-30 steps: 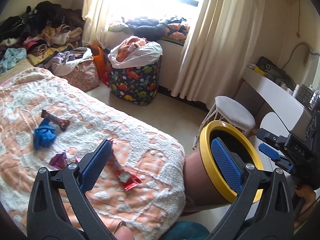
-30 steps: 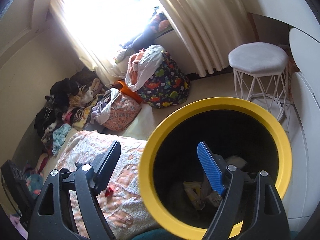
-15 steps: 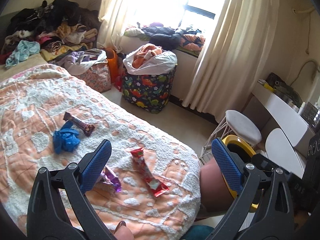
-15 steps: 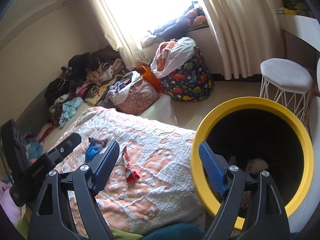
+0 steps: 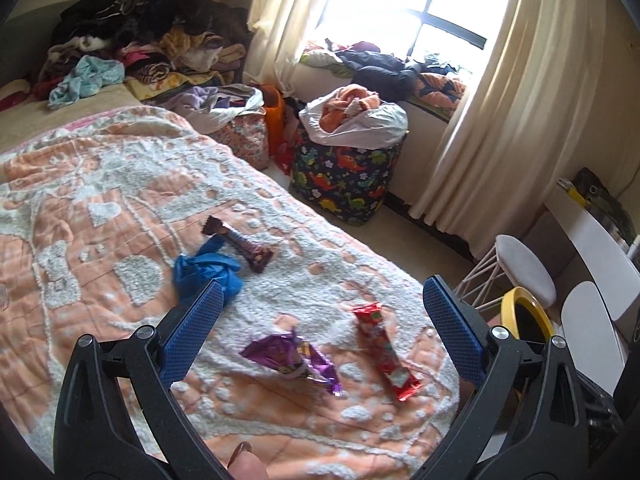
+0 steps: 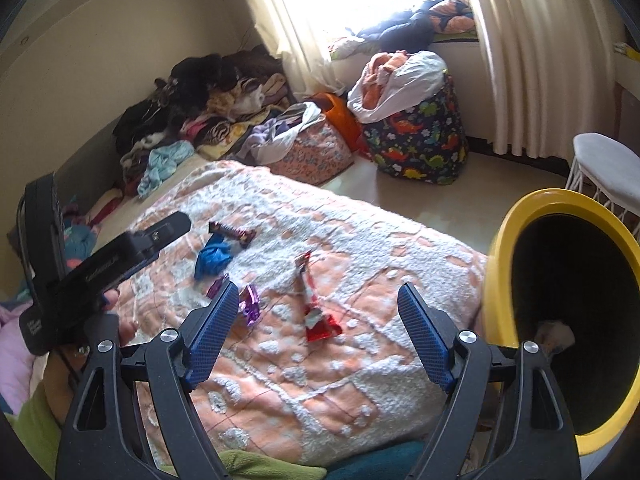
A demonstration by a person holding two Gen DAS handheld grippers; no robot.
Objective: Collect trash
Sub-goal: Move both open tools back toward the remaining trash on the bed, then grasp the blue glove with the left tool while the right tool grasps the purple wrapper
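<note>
blue-padded jaws wide on both grippers, nothing held.

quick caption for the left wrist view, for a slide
Open left gripper over a bedspread strewn with a purple wrapper, red wrapper, brown wrapper and blue glove.

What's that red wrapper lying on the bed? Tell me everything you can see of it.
The red wrapper is a long, narrow, shiny packet, crinkled like foil or plastic, with some white and green print too small to read. It lies flat on the peach and white bedspread, near the corner closest to the yellow bin. A purple wrapper lies beside it, apart. Nothing grips it; only the bedspread touches it.
</note>
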